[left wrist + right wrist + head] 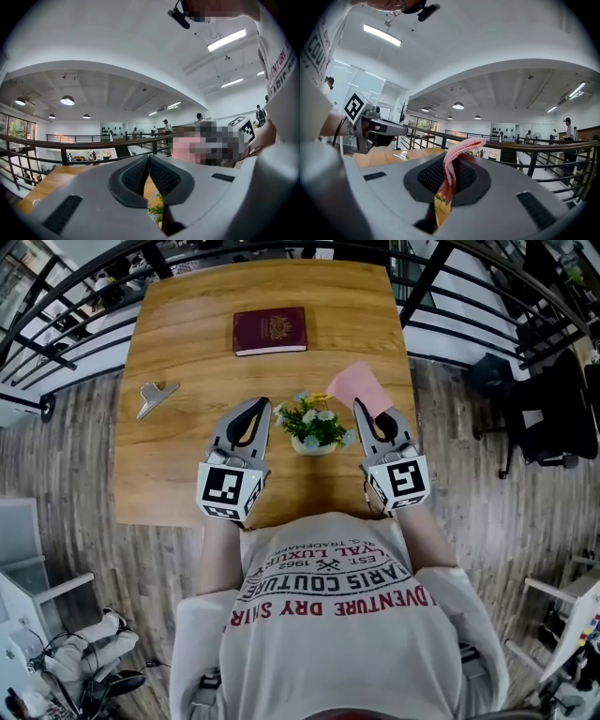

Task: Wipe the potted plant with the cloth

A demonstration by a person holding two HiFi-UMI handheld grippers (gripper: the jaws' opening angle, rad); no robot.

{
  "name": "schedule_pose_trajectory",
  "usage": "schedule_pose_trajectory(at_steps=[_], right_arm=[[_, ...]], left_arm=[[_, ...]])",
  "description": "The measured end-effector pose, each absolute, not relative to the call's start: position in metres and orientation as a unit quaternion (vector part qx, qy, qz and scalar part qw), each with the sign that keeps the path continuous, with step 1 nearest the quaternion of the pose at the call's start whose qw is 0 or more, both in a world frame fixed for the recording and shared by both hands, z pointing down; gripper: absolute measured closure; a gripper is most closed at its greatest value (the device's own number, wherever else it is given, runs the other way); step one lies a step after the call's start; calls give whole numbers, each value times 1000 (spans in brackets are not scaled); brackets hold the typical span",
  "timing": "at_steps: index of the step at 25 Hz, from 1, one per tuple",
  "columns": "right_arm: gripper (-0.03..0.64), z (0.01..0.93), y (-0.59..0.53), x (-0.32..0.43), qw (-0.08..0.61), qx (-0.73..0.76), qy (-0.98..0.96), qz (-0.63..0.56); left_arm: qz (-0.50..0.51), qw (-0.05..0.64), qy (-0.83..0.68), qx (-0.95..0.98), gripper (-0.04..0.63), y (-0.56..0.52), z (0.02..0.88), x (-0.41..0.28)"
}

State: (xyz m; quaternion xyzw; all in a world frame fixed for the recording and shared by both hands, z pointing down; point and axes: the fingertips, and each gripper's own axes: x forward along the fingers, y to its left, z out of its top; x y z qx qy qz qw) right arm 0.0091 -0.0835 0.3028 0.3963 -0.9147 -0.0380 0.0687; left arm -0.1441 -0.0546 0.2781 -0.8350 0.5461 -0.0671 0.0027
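Observation:
A small potted plant [314,427] with green leaves and pale flowers in a white pot stands on the wooden table [187,437], between my two grippers. My right gripper [362,406] is shut on a pink cloth [359,386], which sticks out past the jaws just right of the plant; in the right gripper view the cloth [457,154] is pinched between the pads. To the plant's left, my left gripper [258,406] is shut with nothing in it. In the left gripper view [149,161] a bit of plant [157,211] shows below the jaws.
A dark red book [270,331] lies at the far middle of the table. A metal clip [155,396] lies at the left. Black railings [56,324] run around the table's far sides. An office chair [548,418] stands on the floor at right.

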Motion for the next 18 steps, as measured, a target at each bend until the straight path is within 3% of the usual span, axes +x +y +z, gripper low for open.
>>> schedule_pose_trajectory(at_steps=[18], right_arm=[[581,311,-82,3,82,407,-909,-34]], left_arm=[[-54,-34,551,-832,578,-53,290,-149]])
